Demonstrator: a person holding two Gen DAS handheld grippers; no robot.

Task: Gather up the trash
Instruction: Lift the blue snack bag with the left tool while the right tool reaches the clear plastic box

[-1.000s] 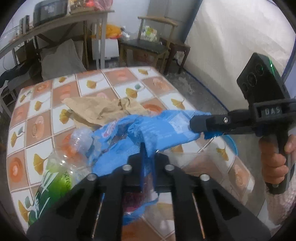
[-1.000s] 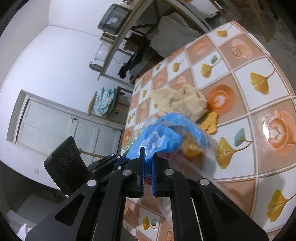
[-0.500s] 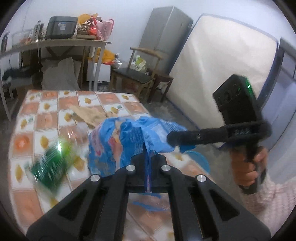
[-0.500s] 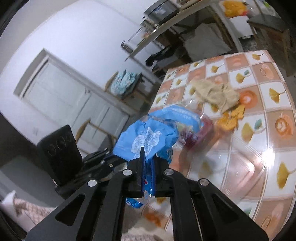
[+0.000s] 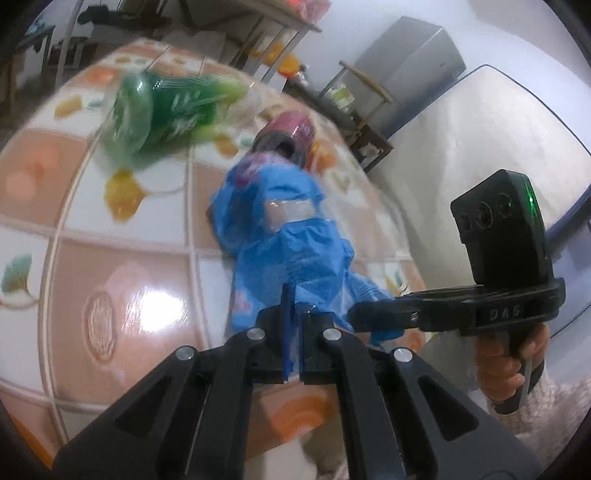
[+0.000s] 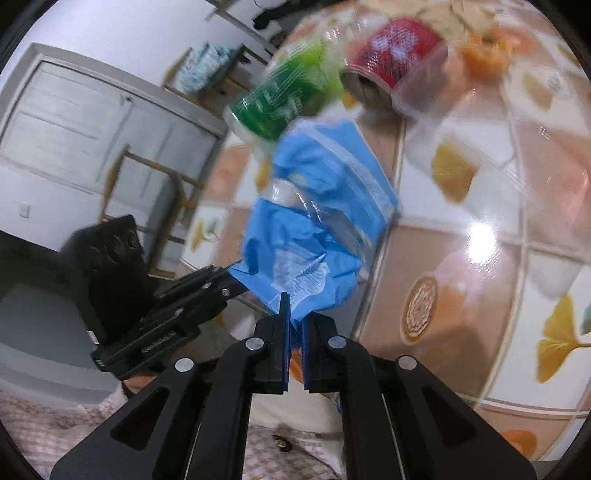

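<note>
A crumpled blue plastic bag hangs between both grippers above the tiled table. My left gripper is shut on one edge of the bag. My right gripper is shut on the other edge; it also shows in the left wrist view. A green-labelled plastic bottle and a red can are blurred just beyond the bag's far end, over the table. They show in the right wrist view as well, the bottle and the can.
Orange scraps and crumpled brown paper lie on the table behind the can. A wooden chair, a fridge and a leaning mattress stand beyond the table's far side. A chair and white doors are to the left.
Both grippers tipped the bag over and swung down toward the table. The green bottle and red can have come out of the bag and are in blurred motion over the table.
</note>
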